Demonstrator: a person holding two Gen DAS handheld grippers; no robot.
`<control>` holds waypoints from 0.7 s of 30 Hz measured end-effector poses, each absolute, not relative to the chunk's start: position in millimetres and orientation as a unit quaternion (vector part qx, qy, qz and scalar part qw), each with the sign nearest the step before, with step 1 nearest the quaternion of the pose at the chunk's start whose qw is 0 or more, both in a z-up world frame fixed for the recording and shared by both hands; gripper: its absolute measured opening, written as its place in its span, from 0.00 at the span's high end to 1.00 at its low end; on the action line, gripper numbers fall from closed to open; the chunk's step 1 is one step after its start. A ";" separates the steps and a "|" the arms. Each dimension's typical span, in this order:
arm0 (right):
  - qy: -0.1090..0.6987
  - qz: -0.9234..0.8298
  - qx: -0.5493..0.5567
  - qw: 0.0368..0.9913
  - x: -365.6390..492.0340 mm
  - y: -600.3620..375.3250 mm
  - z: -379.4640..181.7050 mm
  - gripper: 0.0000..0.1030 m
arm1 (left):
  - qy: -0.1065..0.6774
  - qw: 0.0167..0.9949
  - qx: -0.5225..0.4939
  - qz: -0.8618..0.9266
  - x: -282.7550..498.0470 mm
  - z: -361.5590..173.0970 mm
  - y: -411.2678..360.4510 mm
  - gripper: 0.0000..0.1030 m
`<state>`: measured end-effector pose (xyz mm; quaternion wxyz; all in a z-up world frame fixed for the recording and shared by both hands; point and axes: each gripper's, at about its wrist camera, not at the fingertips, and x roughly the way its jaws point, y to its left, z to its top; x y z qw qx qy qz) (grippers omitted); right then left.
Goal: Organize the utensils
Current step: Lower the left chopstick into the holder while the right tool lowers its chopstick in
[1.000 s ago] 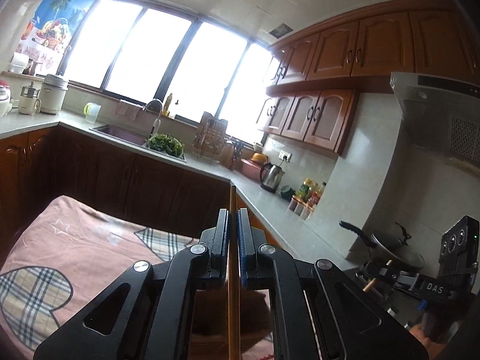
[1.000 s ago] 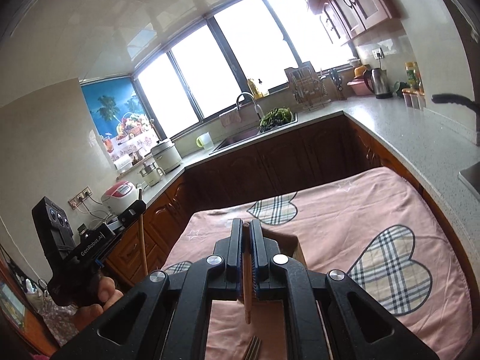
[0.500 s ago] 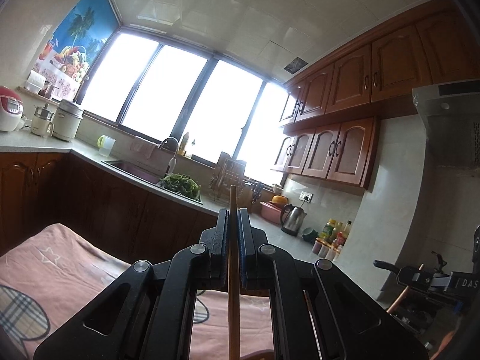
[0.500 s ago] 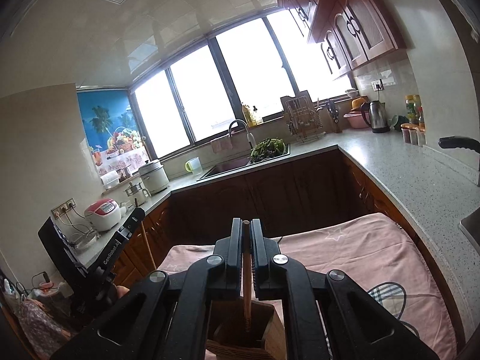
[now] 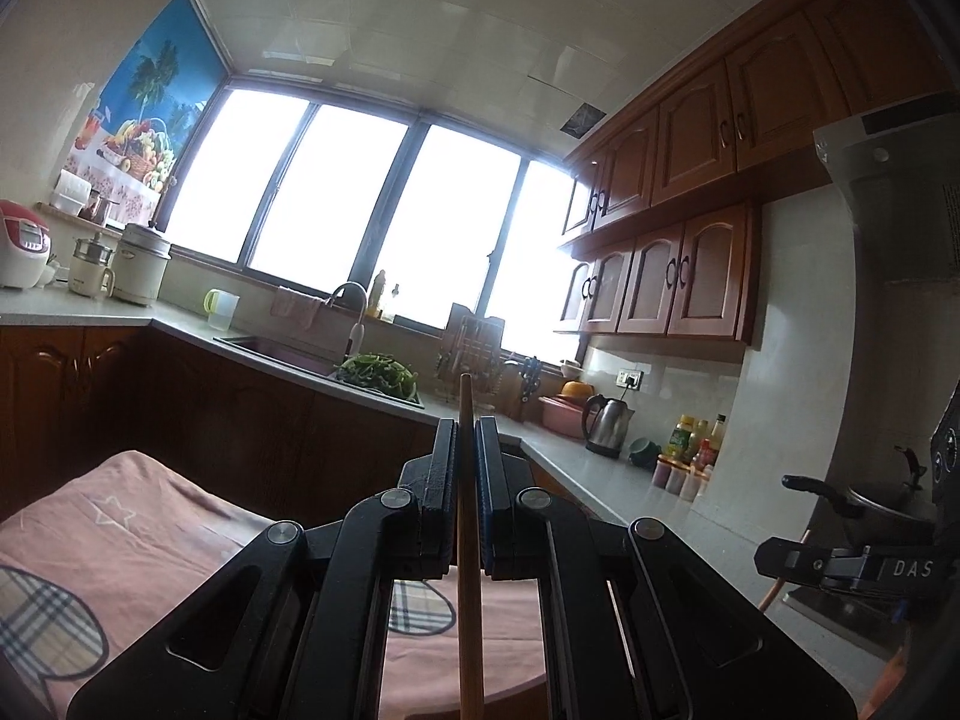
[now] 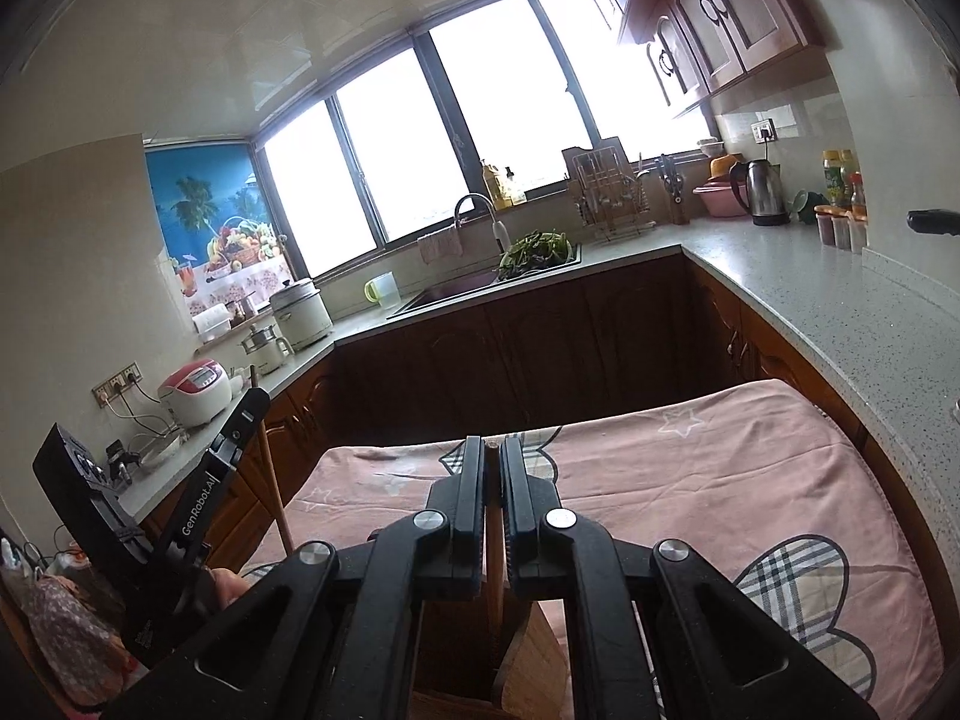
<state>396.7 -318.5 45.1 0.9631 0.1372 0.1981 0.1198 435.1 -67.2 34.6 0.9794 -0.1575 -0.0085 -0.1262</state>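
Observation:
My left gripper is shut on a wooden chopstick that runs up between the jaws and sticks out past the tips. My right gripper is shut on a second wooden chopstick, whose lower end hangs over a wooden utensil holder just below the jaws. The left gripper and its chopstick show at the left of the right wrist view. The right gripper body shows at the right of the left wrist view. Both are held above the table with the pink cloth.
The pink cloth with plaid hearts covers the table. Dark wood cabinets and a grey countertop wrap around it. A sink with greens, a kettle, a rice cooker and a pan stand on the counter.
Both wrist views have tilted up and then settled, with less table in view than a second ago. The right chopstick now hangs over the wooden holder. Both grippers stay shut.

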 end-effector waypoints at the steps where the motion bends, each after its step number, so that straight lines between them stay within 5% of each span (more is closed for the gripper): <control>1: 0.199 0.119 0.137 0.963 398.0 -318.2 44.5 0.95 | -0.009 0.978 -0.163 -0.127 434.5 35.2 -65.8 0.95; 10: 0.198 0.120 0.136 0.963 401.4 -315.1 46.8 0.95 | -0.014 0.961 -0.233 -0.145 431.4 57.3 -48.8 0.95; 21: 0.199 0.130 0.148 0.960 403.9 -317.3 39.1 0.95 | -0.040 0.974 -0.192 -0.114 424.5 45.6 -71.9 0.95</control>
